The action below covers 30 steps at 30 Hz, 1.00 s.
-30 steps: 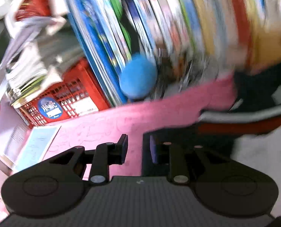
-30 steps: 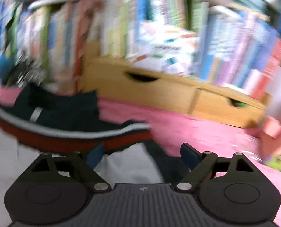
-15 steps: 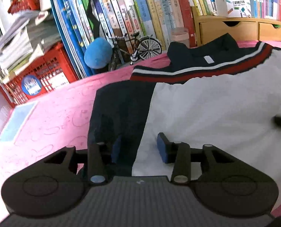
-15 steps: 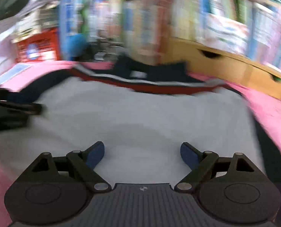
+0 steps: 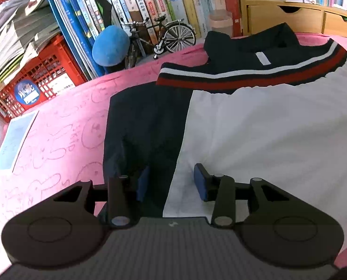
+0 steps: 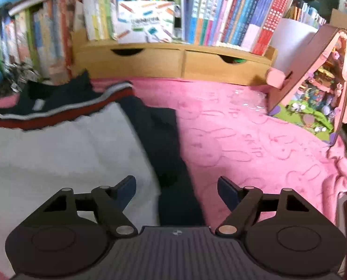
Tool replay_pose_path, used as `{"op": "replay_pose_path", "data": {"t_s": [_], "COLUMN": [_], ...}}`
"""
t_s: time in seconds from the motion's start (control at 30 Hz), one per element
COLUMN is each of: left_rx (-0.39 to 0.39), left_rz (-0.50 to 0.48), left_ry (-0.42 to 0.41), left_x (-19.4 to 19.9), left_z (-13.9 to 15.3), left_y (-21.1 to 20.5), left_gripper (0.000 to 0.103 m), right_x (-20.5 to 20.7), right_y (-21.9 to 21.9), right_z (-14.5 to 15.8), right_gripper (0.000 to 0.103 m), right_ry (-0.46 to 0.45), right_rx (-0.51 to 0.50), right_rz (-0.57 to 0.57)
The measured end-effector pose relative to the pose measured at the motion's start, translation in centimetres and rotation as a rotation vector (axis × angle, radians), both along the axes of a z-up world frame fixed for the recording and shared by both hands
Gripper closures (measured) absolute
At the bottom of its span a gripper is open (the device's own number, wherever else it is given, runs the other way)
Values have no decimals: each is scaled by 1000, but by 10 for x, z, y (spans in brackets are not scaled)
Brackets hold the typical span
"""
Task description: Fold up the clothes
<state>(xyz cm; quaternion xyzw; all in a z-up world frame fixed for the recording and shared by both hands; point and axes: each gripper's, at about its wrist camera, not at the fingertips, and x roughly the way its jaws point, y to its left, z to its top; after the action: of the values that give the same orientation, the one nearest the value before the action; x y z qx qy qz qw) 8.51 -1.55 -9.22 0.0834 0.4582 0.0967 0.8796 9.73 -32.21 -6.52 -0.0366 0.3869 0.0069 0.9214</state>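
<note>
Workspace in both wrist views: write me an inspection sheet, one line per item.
Surface: pink blanket with embossed drawings.
Job's things: shirt lying flat, white body, navy sleeves, red and white stripe.
Clutter: model bicycle, blue plush, red crate, pink dollhouse.
Grippers: left tool open over the sleeve seam; right tool closing, pads apart over the other sleeve.
Cables: nothing seen.
Surroundings: books, wooden drawers.

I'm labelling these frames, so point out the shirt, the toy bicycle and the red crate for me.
shirt [image 5: 266, 135], left wrist view, on its white body panel.
toy bicycle [image 5: 164, 35], left wrist view, on its frame between the wheels.
red crate [image 5: 49, 74], left wrist view, on its front lattice wall.
</note>
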Motion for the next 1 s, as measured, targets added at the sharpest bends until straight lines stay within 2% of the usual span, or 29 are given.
{"op": "replay_pose_path", "data": {"t_s": [0.13,0.23,0.4,0.57,0.63,0.7,0.77,0.87,0.9,0.93,1.0], "left_rx": [-8,-49,-100,-43,-6,37,69,93,109,114,117], "left_rz": [-2,26,37,45,74,87,105,173,187,193,187], "left_ry": [8,6,-67,-42,-7,-14,-18,-9,-12,-16,-19], "left_x": [1,-2,-42,-82,-84,-85,-86,-88,-91,-93,-96], "left_z": [2,11,35,20,7,4,2,2,0,-1,-2], "left_y": [1,4,-2,-16,-13,-8,-1,16,21,27,35], "left_gripper": [62,63,63,63,61,61,61,60,60,59,55], "right_x": [-15,-20,-40,-70,-82,-89,-89,-77,-73,-72,-66], "right_y": [23,41,82,133,150,158,150,111,98,90,59], "right_z": [15,21,26,24,18,10,1,-1,-1,0,-2], "right_gripper": [26,26,26,26,26,27,27,19,20,20,26], "right_ry": [-11,5,23,14,13,12,22,76,96,94,91], "right_rx": [34,57,90,91,57,-3,-46,72,116,100,34], "right_rz": [57,105,249,445,521,561,542,484,466,440,318]}}
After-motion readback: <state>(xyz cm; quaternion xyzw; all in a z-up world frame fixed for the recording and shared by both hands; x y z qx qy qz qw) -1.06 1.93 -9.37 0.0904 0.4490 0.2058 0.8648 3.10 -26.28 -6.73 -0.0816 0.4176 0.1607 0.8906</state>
